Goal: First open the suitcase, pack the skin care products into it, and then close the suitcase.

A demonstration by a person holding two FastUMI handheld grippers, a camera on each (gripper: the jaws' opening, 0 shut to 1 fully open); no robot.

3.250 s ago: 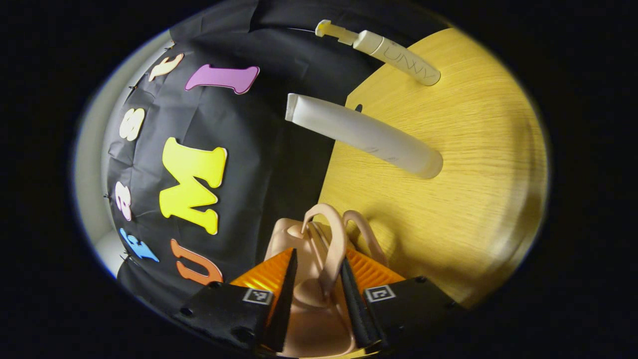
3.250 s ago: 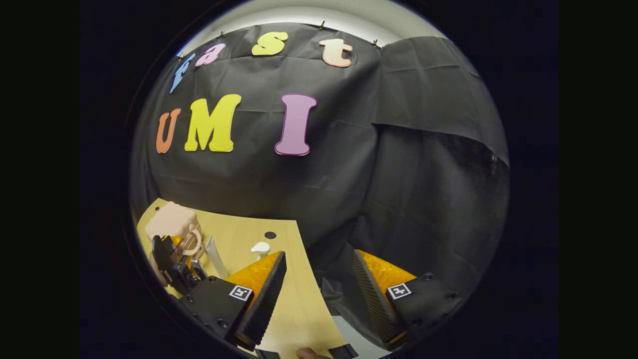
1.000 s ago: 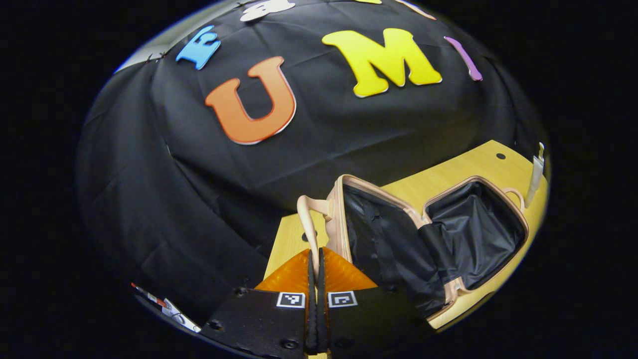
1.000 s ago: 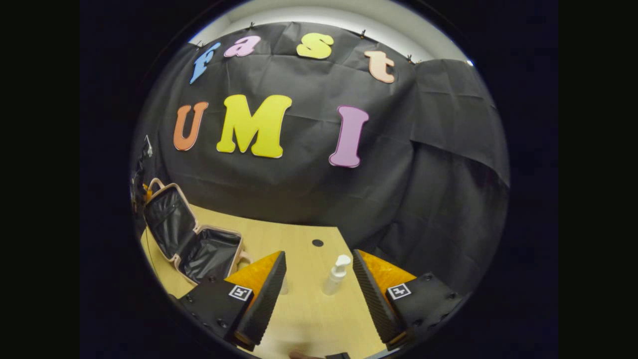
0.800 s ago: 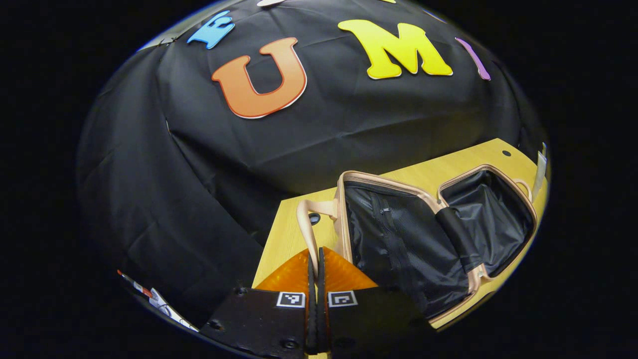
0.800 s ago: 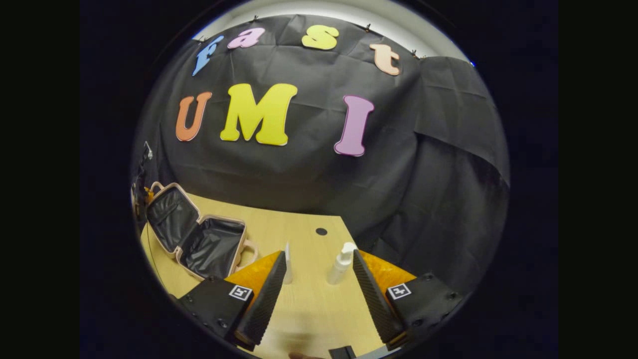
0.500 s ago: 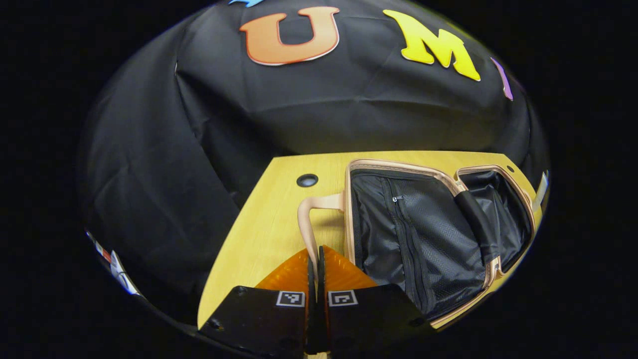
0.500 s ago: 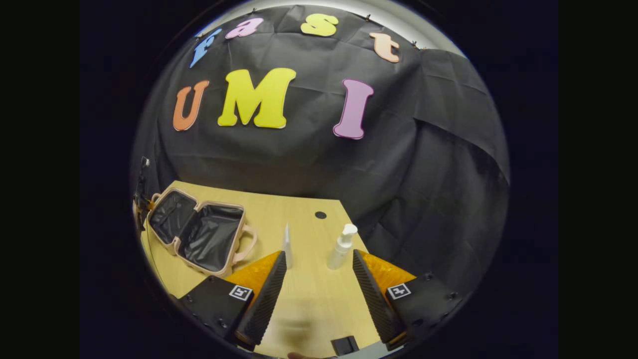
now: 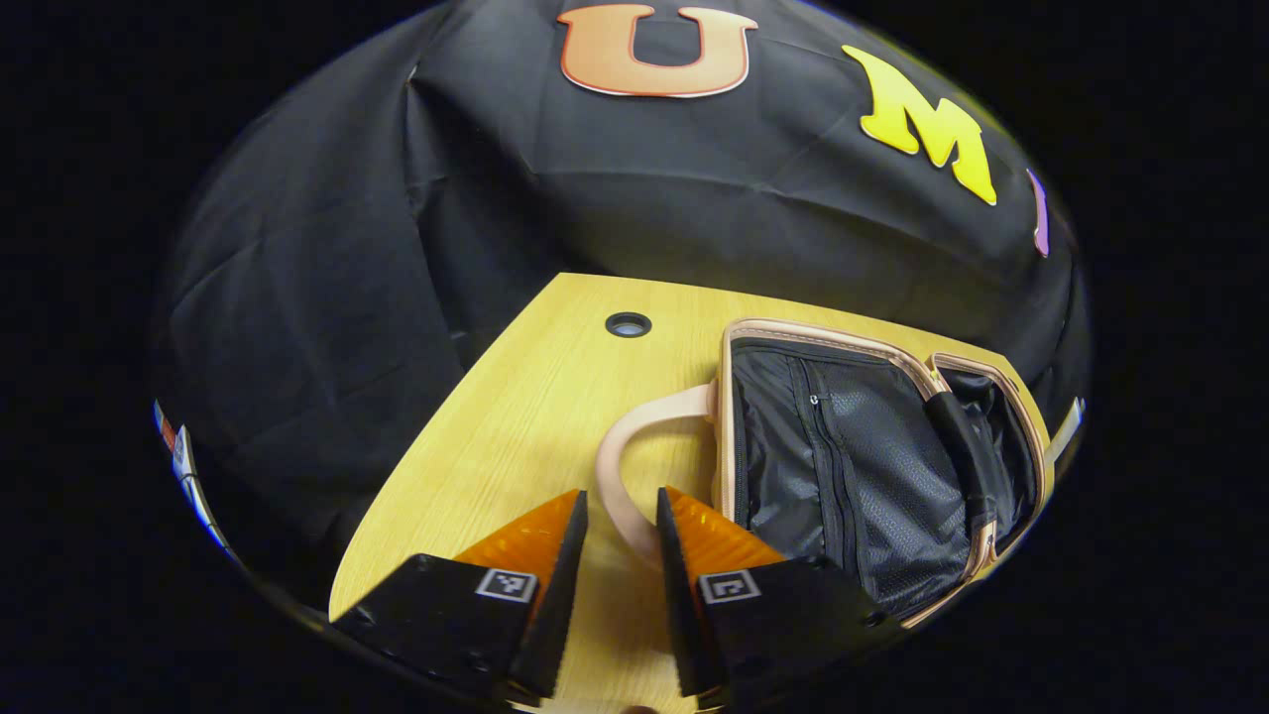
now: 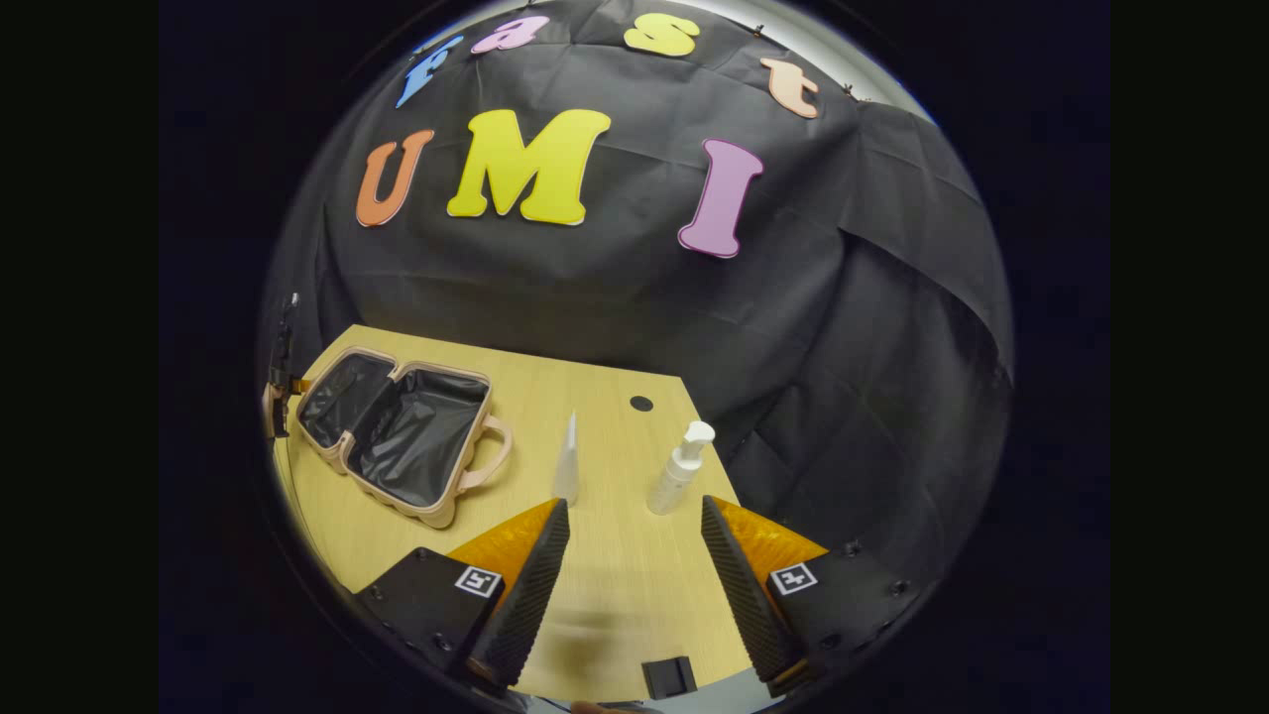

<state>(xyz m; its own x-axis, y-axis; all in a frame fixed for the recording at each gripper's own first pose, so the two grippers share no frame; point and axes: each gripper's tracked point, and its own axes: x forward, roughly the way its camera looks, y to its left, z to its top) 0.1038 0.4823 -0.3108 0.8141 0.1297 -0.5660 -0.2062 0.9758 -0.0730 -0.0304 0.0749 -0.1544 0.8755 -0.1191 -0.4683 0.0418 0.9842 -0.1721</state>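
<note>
The pink suitcase (image 9: 872,476) lies open and flat on the wooden table (image 9: 516,397), its black lining showing. My left gripper (image 9: 620,516) is open. The suitcase's pink handle (image 9: 620,466) loops between its fingers, and neither finger presses on it. In the right gripper view the suitcase (image 10: 397,426) sits at the table's left, with the left gripper (image 10: 281,382) at its far side. A white tube (image 10: 566,461) and a white pump bottle (image 10: 679,468) stand upright just ahead of my open right gripper (image 10: 634,516), which holds nothing.
A round cable hole (image 10: 641,404) sits near the table's (image 10: 595,595) back edge, beyond the bottles. A small black block (image 10: 669,676) lies at the near edge. The black cloth wall hangs close behind the table. The tube (image 9: 1066,431) shows beyond the suitcase.
The left gripper laid the lid flat, then opened and let go of the handle. The right gripper's view has tilted down, bringing the tube and pump bottle into sight ahead of it.
</note>
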